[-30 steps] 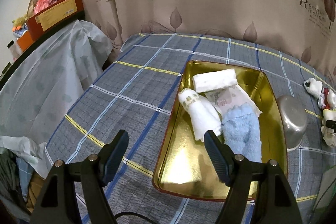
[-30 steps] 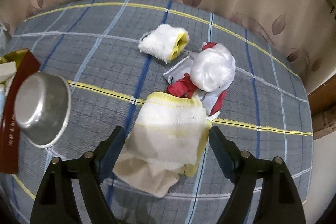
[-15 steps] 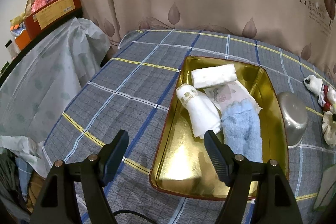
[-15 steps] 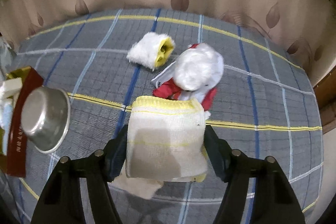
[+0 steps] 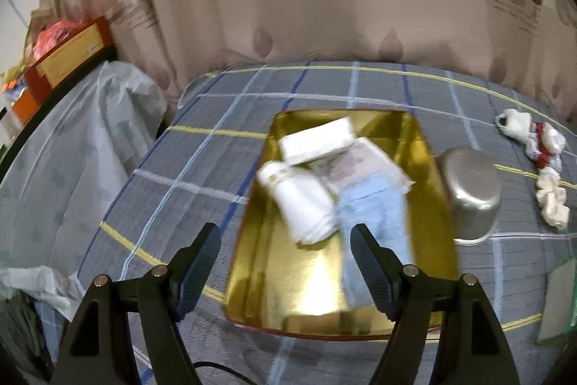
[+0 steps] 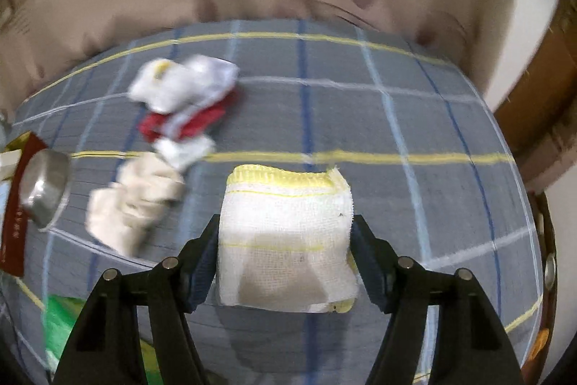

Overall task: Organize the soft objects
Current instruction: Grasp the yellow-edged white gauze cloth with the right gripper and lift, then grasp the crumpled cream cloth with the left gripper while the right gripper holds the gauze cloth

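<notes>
A folded white gauze cloth with a yellow-stitched hem (image 6: 286,240) is gripped between the two black fingers of the right gripper (image 6: 286,262) and is held above a grey plaid tablecloth (image 6: 360,118), with its shadow cast on the cloth below. To the left of it, a crumpled cream cloth (image 6: 133,204) is seen lying on the tablecloth, and farther back a blurred heap of white and red soft items (image 6: 184,100) is spread out. An upturned metal bowl (image 6: 45,190) is seen at the left edge of this view. In the left wrist view, the left gripper (image 5: 285,262) is shown with its fingers spread apart and nothing between them, poised above the near end of a gold tray (image 5: 310,287). Inside the tray, a rolled white towel (image 5: 303,201), a light blue towel (image 5: 375,222), a flat white folded cloth (image 5: 317,139) and a pale printed cloth (image 5: 360,165) are packed together, touching one another. The metal bowl is set just beside the tray's right rim. A beige leaf-patterned curtain (image 5: 324,6) is hung behind the table.
</notes>
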